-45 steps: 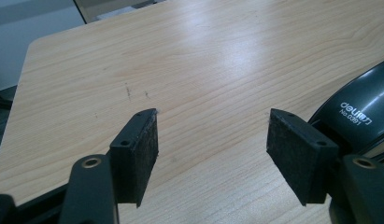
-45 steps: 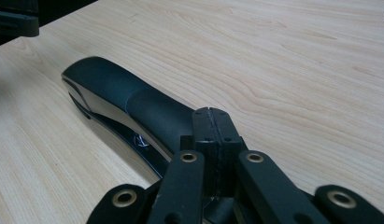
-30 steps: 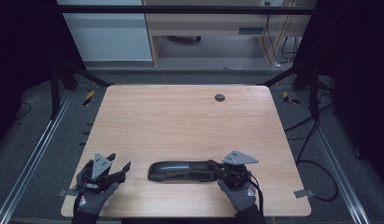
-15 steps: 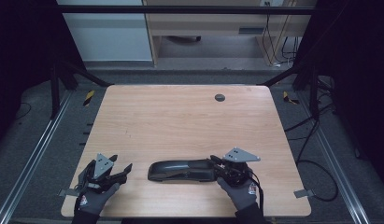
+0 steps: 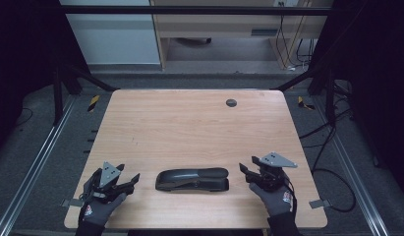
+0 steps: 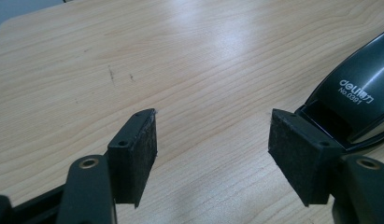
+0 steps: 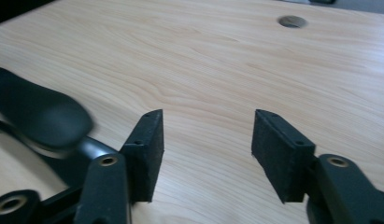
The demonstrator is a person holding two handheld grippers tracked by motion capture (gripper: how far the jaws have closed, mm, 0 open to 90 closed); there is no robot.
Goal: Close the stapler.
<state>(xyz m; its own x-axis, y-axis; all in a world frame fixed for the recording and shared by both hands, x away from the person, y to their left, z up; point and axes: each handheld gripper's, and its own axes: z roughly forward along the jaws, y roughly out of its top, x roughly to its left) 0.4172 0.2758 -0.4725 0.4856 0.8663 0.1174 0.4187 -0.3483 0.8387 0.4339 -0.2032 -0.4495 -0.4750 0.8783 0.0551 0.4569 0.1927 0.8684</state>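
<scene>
A black stapler (image 5: pixel 192 179) lies flat on the wooden table (image 5: pixel 189 123), near its front edge. My left gripper (image 5: pixel 129 175) rests left of the stapler, open, with bare wood between its pads (image 6: pixel 133 154). The stapler's labelled end (image 6: pixel 353 88) sits just beyond its right-hand pad. My right gripper (image 5: pixel 246 167) stands a short way right of the stapler, apart from it. Its jaws have just been opening and hold nothing. In the right gripper view (image 7: pixel 206 135) the stapler's rounded end (image 7: pixel 38 114) lies left of the jaws.
A round cable hole (image 5: pixel 231 103) sits in the table top at the far right. Metal rails run along both sides of the table, and cables lie on the floor (image 5: pixel 332 147) to the right.
The right gripper, shut at the stapler's right end a second ago, has opened and drawn back to the right. The stapler and the left gripper have stayed put.
</scene>
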